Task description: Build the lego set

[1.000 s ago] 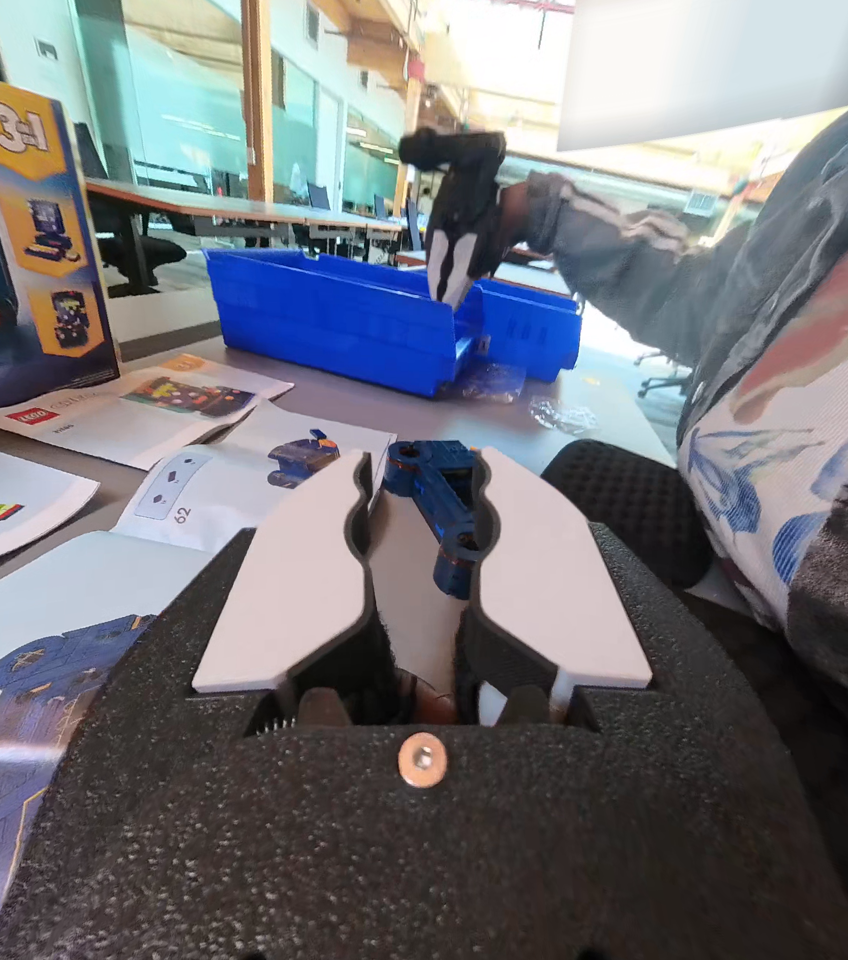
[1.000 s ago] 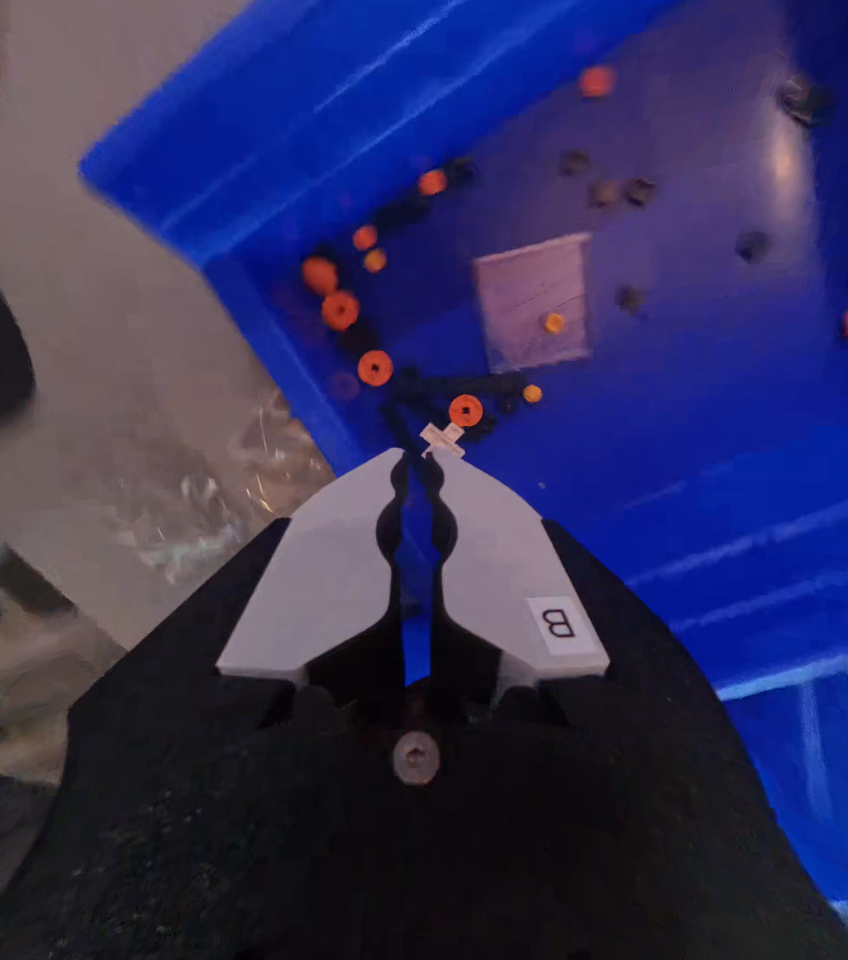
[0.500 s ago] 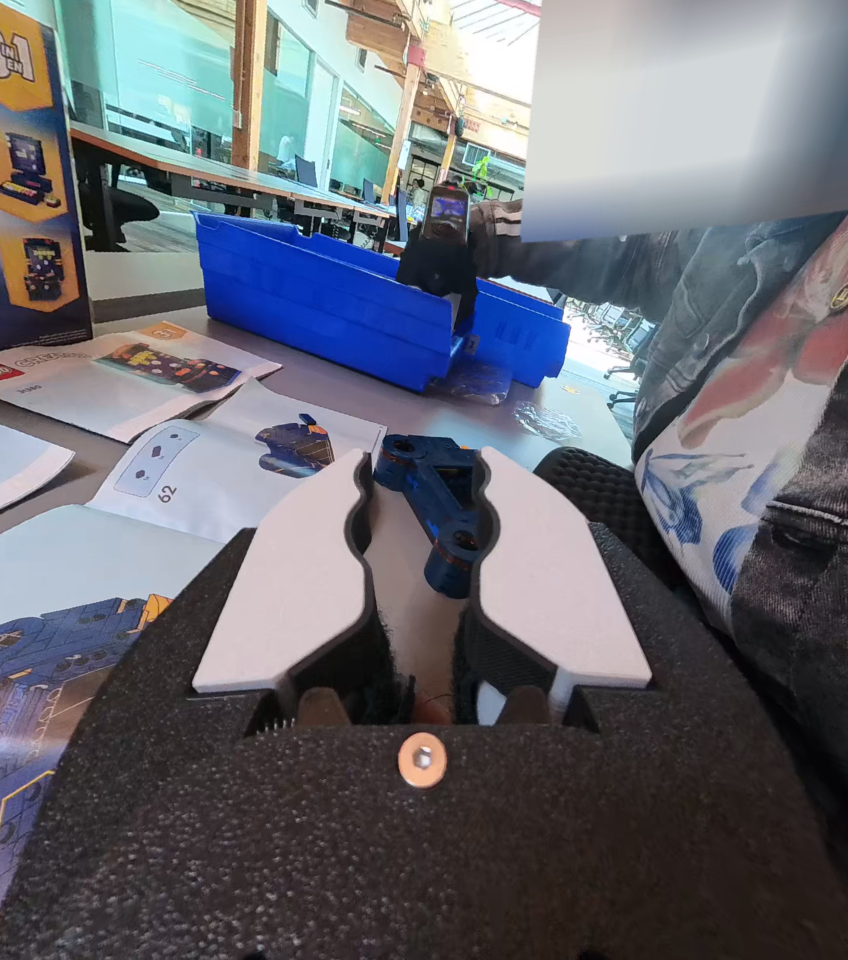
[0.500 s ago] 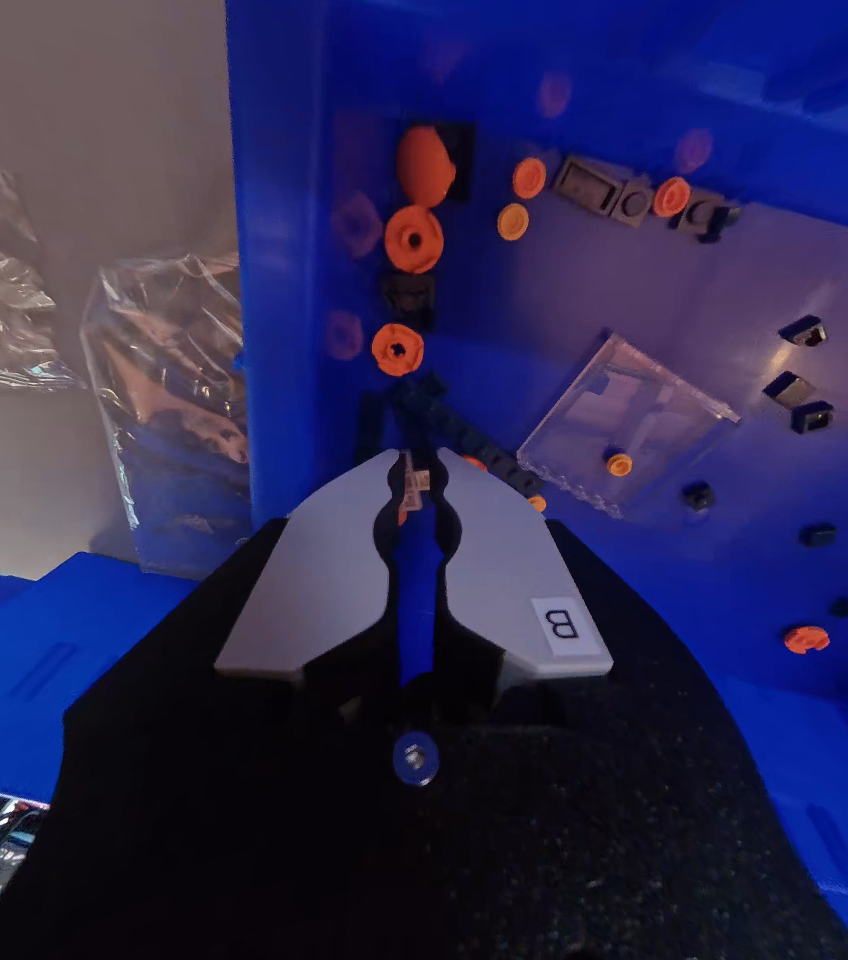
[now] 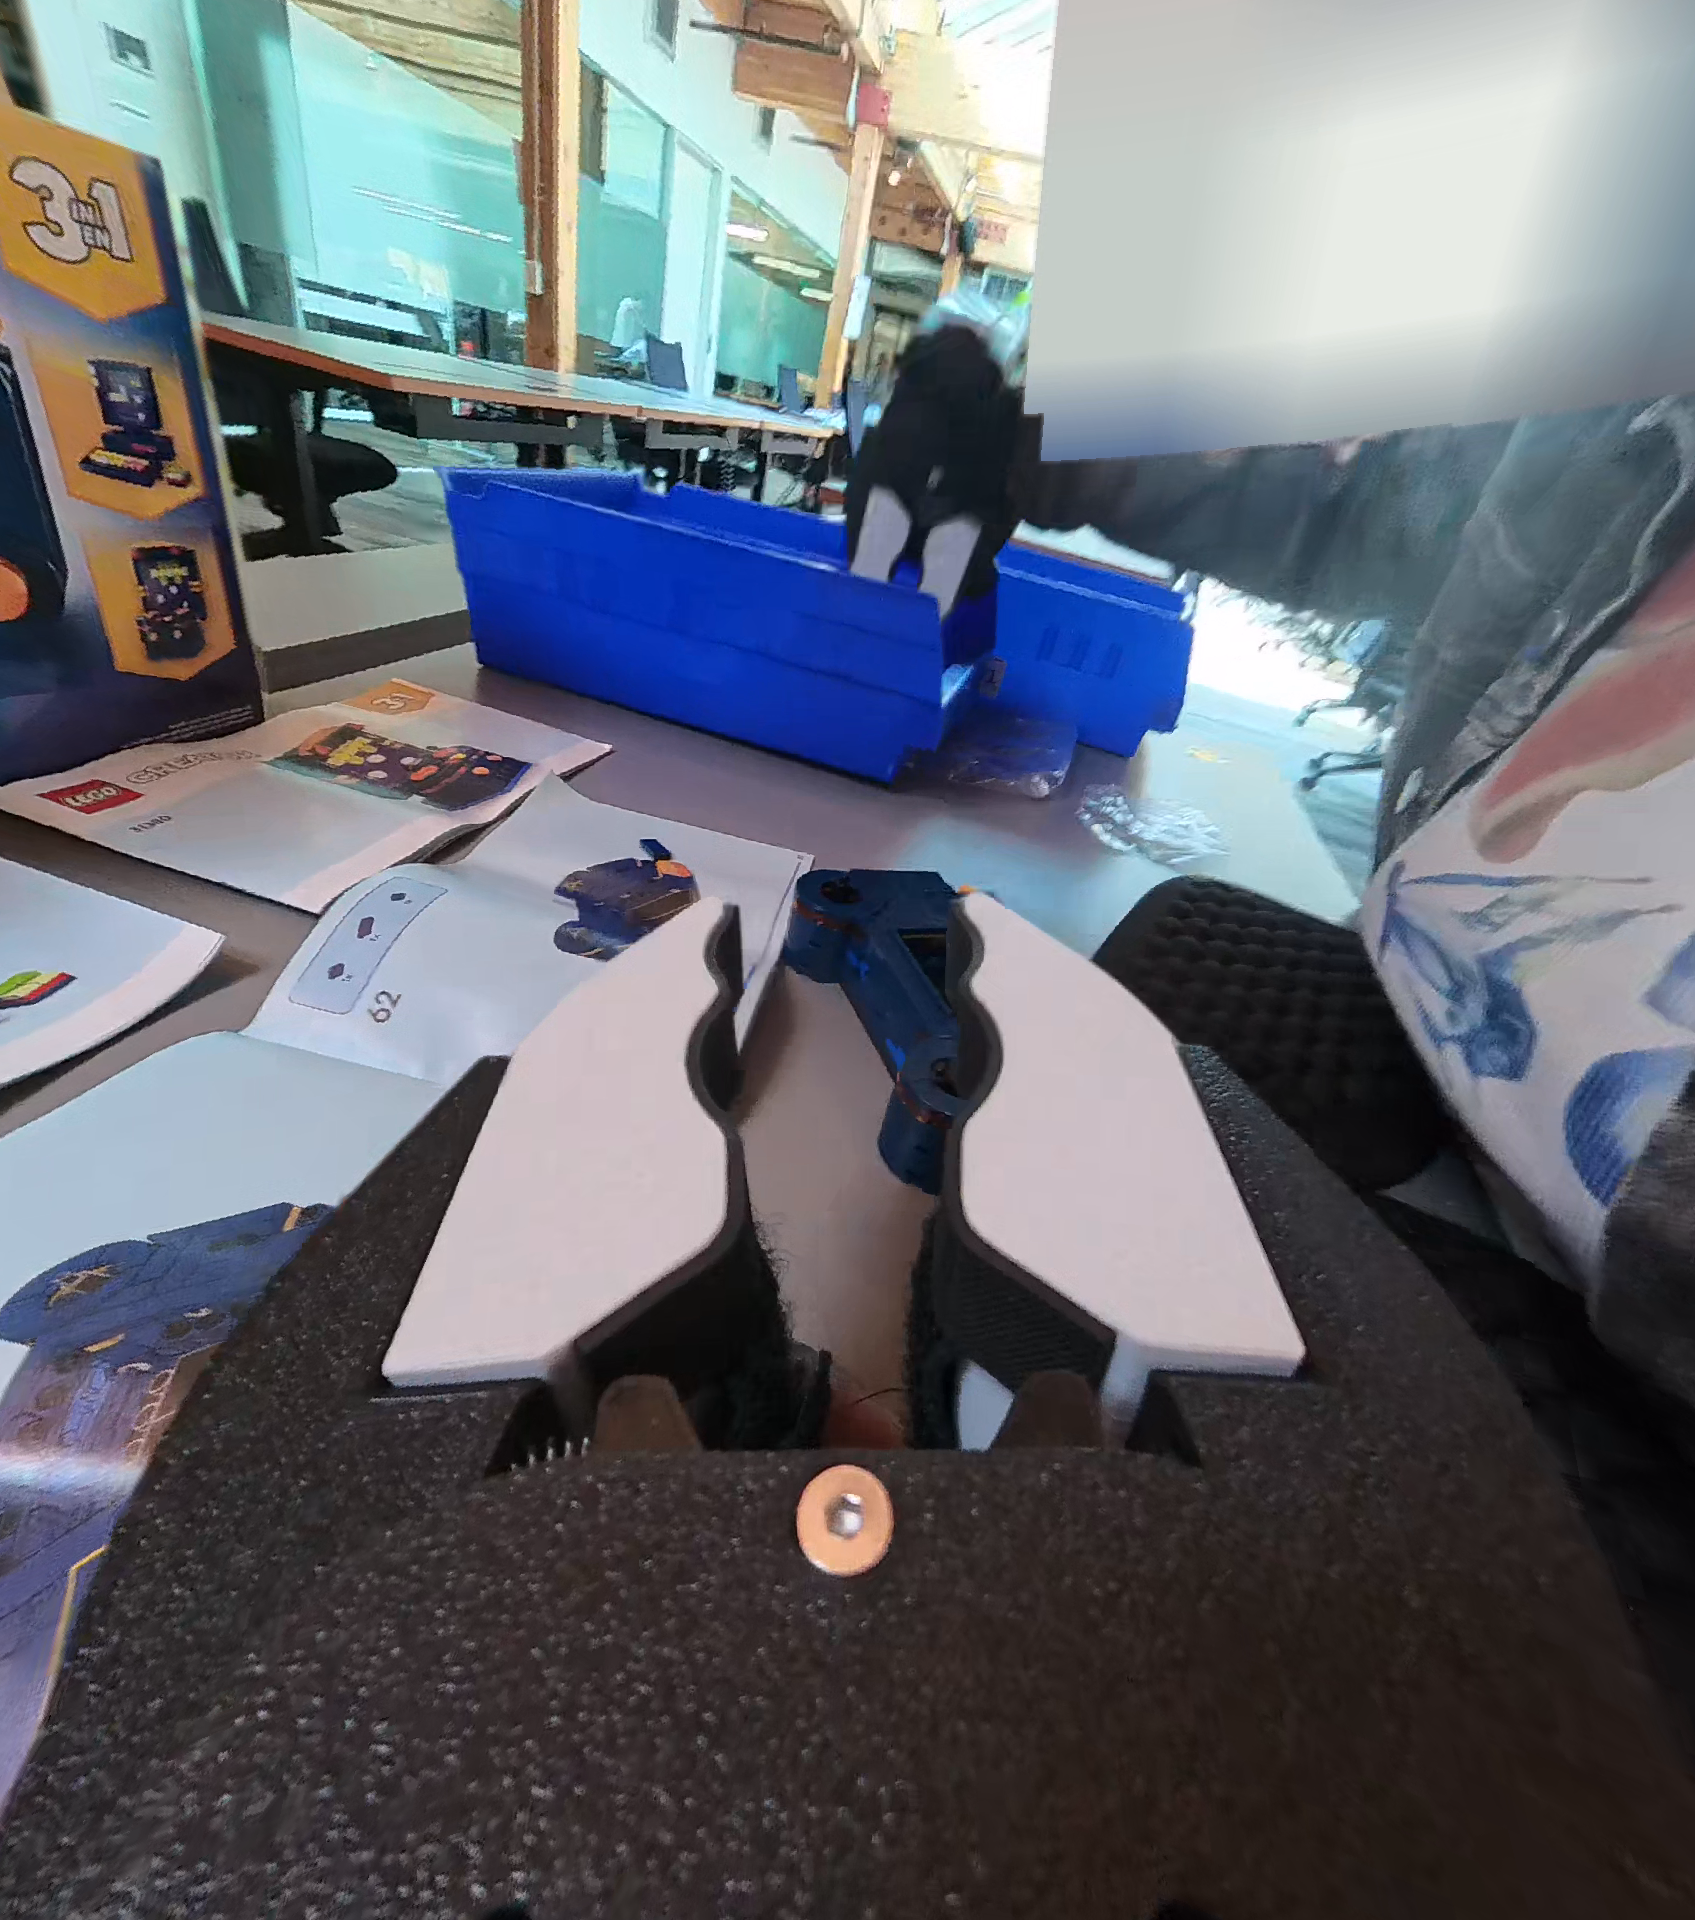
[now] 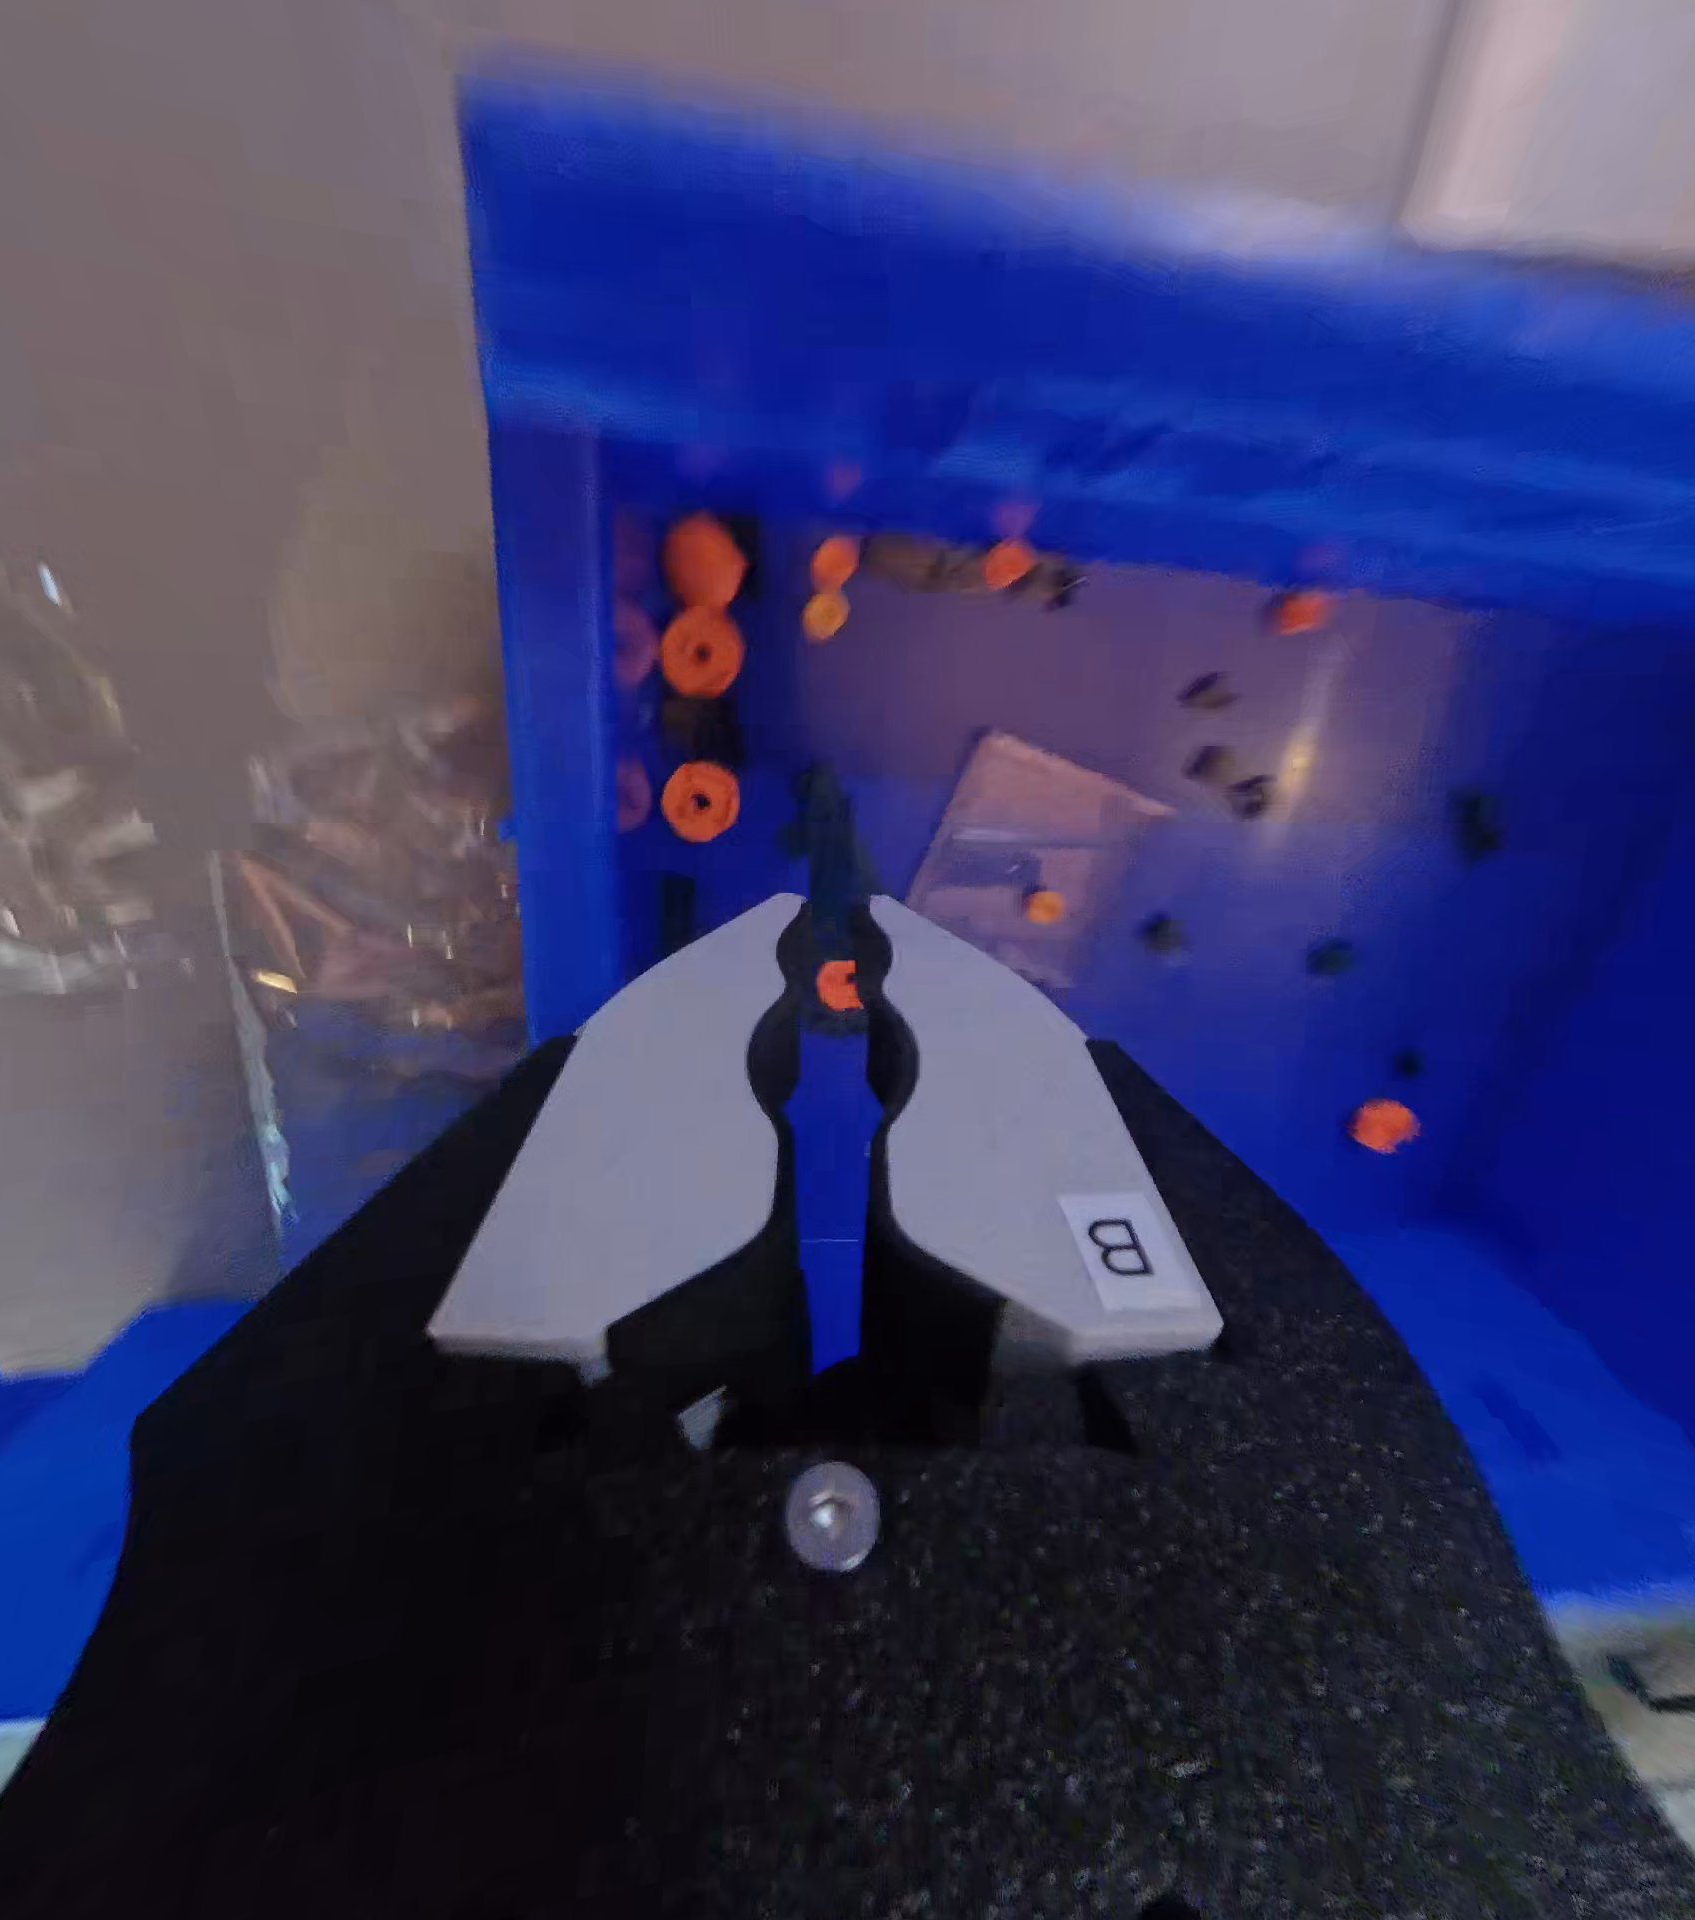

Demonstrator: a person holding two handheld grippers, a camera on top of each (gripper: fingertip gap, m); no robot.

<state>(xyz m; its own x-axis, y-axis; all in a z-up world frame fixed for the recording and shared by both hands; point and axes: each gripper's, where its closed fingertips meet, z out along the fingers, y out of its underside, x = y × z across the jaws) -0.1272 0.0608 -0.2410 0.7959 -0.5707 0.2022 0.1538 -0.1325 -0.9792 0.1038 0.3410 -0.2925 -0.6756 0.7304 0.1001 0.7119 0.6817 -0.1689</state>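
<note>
Blue plastic is showing between the white fingers of the left gripper (image 5: pixel 848 997): a dark blue lego assembly (image 5: pixel 879 1013) is lying against the inner face of one finger while a clear gap is standing open on the other side, so the jaws are parted and I cannot tell that they are squeezing it. It is sitting near the table's (image 5: pixel 988 831) front edge, just beyond the open instruction booklets (image 5: pixel 469 935). Farther off, the right gripper (image 6: pixel 835 909) is dipping into the blue bin (image 5: pixel 718 623) toward the table's far edge. Its jaws are standing almost closed with a thin slit between them, and a dark slim piece (image 6: pixel 827 842) is lining up at the tips; blur is hiding whether it is pinched. Small orange round pieces (image 6: pixel 701 802) and a clear panel (image 6: pixel 1009 842) are lying scattered on the bin floor. Crinkled plastic bags (image 6: pixel 199 831) are lying outside the bin wall.

Picking well here probably means steadying the gripper, closing on one piece only, and lifting straight up clear of the wall.
</note>
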